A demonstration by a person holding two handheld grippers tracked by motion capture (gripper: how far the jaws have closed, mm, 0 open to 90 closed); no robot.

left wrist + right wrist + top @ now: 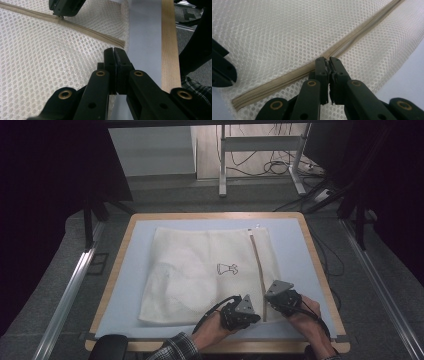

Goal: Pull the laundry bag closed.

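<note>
A white mesh bag (200, 270) lies flat on a pale blue mat (130, 285). A beige zipper (257, 265) runs along its right side toward the near edge. My left gripper (256, 317) sits at the bag's near edge by the zipper's end (117, 42). Its jaws (115, 51) are shut, with mesh pinched between them. My right gripper (267, 302) is just beyond it on the zipper line (362, 32). It is shut (328, 62) on the small zipper pull. In the left gripper view the right gripper (60, 15) grips the pull on the zipper.
The mat covers a wooden table (114, 270) whose near edge is close behind both hands. A small dress print (227, 268) marks the bag's middle. Metal rails (70, 290) flank the table, and cables (272, 167) lie on the floor beyond.
</note>
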